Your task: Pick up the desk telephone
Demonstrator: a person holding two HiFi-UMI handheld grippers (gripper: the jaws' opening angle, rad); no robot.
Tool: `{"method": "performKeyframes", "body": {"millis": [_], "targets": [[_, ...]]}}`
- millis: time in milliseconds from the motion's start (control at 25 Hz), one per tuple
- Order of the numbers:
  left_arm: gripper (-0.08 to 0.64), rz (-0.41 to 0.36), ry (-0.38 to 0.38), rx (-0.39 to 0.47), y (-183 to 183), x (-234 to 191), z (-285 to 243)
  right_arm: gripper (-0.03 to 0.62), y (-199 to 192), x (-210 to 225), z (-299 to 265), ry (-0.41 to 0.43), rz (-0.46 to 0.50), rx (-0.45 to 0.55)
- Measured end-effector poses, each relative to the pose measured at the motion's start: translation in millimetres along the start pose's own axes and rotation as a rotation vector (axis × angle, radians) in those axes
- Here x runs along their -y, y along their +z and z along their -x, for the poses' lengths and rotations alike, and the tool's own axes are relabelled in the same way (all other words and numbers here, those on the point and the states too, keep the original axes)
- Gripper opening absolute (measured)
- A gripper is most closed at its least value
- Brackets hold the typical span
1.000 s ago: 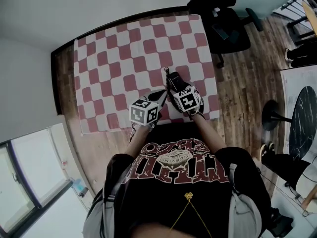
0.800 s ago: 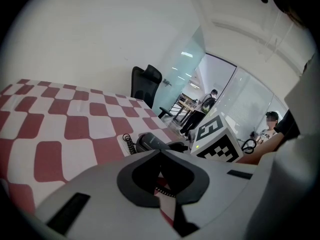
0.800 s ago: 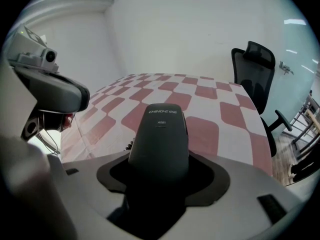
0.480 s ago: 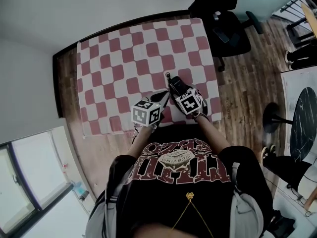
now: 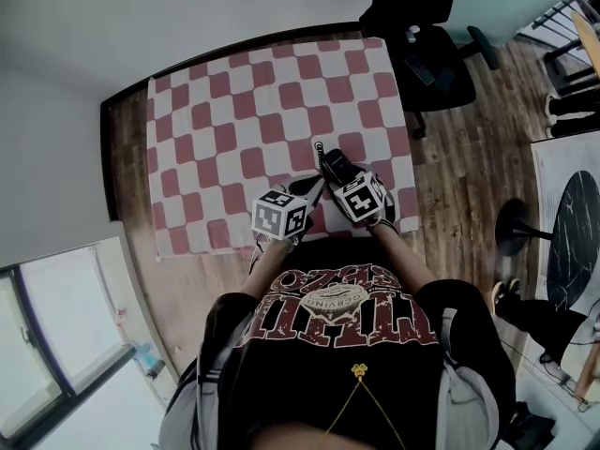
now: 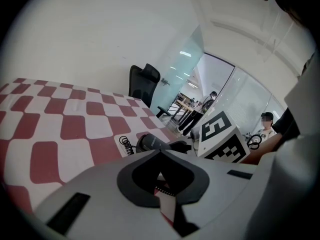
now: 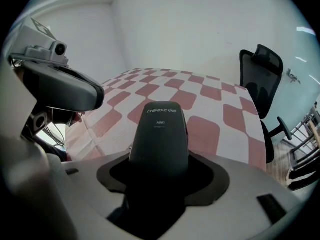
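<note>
The right tool (image 5: 334, 169) pinches the desk telephone (image 7: 159, 134). Its smooth, rounded black plastic body juts forward from between the jaws, above the near edge of the table (image 5: 129, 167). A coiled black cord (image 5: 319, 148) leaves the phone's far end. The left tool (image 5: 302, 187), jaws pressed together on nothing, sits just left of the phone. A red-and-white chequered cloth (image 5: 234, 120) covers the table, lying soft and slightly rumpled. The phone's near part is swallowed by the right tool's jaws. From above, the marker cubes hide most of it, and I cannot tell whether it touches the cloth.
</note>
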State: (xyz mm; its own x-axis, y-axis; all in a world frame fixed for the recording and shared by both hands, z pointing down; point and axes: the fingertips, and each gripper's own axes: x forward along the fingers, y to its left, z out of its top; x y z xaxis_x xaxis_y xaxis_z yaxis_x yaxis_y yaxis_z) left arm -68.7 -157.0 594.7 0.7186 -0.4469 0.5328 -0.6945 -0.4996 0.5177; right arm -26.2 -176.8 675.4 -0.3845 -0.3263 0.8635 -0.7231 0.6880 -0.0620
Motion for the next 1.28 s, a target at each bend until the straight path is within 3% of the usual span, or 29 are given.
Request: {"method": "performKeyframes", "body": {"millis": [760, 1280], "targets": [[0.0, 0.013, -0.005, -0.013, -3.9, 0.4, -2.8, 0.287, -5.7, -2.3, 29.5, 0.021, 0.007, -0.023], [0.0, 0.031, -0.01, -0.02, -6.6, -0.5, -3.9, 0.287, 6.8, -10.4, 50.7, 0.025, 0.06, -0.015]]}}
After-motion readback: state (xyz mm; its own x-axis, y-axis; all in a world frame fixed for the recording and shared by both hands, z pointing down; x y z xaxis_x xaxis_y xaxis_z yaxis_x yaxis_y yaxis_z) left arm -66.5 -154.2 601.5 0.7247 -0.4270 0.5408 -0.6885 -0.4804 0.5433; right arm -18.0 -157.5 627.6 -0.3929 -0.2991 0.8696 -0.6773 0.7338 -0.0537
